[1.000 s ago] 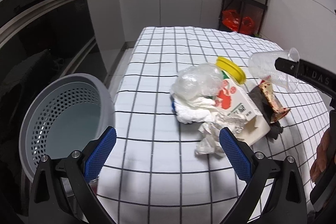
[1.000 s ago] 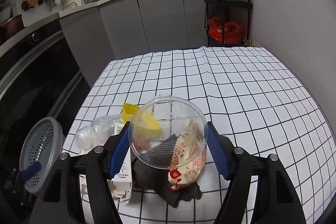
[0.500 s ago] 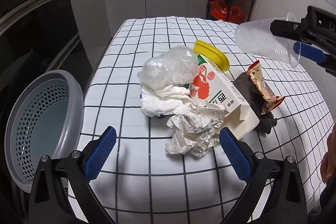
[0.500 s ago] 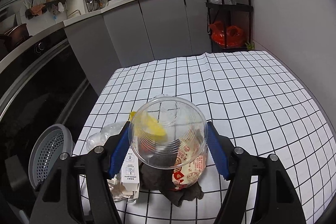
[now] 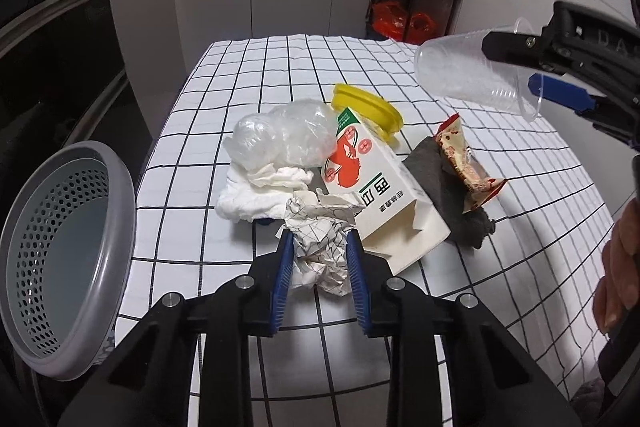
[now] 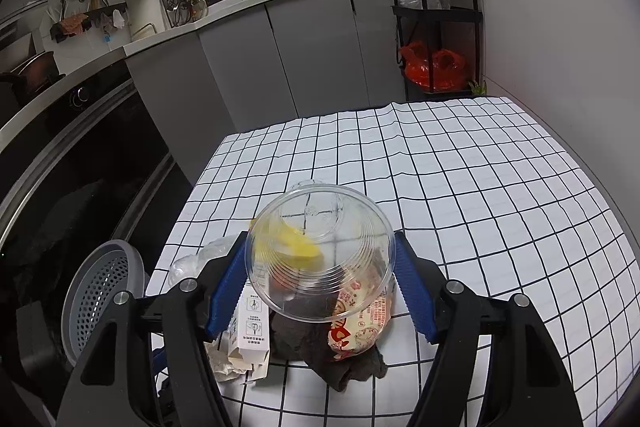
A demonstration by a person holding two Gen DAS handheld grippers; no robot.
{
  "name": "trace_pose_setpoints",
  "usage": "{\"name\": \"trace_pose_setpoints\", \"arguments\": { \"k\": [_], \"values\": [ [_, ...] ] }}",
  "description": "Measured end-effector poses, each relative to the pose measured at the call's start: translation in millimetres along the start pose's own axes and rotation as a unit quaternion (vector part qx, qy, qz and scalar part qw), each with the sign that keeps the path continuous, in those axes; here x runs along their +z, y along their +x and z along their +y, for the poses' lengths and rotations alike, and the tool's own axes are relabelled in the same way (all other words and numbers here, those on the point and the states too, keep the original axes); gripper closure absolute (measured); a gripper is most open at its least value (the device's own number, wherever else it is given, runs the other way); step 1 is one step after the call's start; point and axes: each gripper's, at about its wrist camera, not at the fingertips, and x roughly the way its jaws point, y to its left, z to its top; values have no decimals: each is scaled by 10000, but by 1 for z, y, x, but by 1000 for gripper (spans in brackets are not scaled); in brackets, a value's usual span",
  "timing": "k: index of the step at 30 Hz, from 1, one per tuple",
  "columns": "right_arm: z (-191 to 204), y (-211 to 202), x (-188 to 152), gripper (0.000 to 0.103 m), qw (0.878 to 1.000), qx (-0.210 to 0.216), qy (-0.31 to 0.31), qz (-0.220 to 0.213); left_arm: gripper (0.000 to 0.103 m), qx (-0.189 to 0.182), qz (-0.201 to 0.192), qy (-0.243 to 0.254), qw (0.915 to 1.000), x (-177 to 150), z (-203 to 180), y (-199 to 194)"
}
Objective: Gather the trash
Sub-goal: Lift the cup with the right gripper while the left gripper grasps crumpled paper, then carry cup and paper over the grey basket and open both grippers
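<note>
The left gripper is closing on the crumpled paper at the pile's near edge; light and soft, seemingly pinched mid-wad. The right gripper clamps a thin clear cup aloft.

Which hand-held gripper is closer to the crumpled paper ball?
Left. The left hand-held gripper is closing around the crumpled paper ball. The right hand-held gripper is off to the side above the table, holding a clear plastic cup.

Letters "DA" on right tongs body; carton print unreadable.
</note>
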Motion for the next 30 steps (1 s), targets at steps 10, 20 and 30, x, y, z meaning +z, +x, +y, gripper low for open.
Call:
{"name": "trace_pose_setpoints", "arguments": {
  "k": [10, 20, 30],
  "values": [
    [7, -2, 1, 36, 10000, 36, -41, -40, 77, -292, -571, -27, 9979, 12, 16, -52],
    [18, 2, 2, 36, 9999, 74, -125, -44, 77, -235, -1050, -99, 9941, 15, 35, -84],
    [41, 3, 1, 36, 9992, 310, -247, -37, 77, 487, -1214, -269, 9910, 18, 73, -96]
  ]
}}
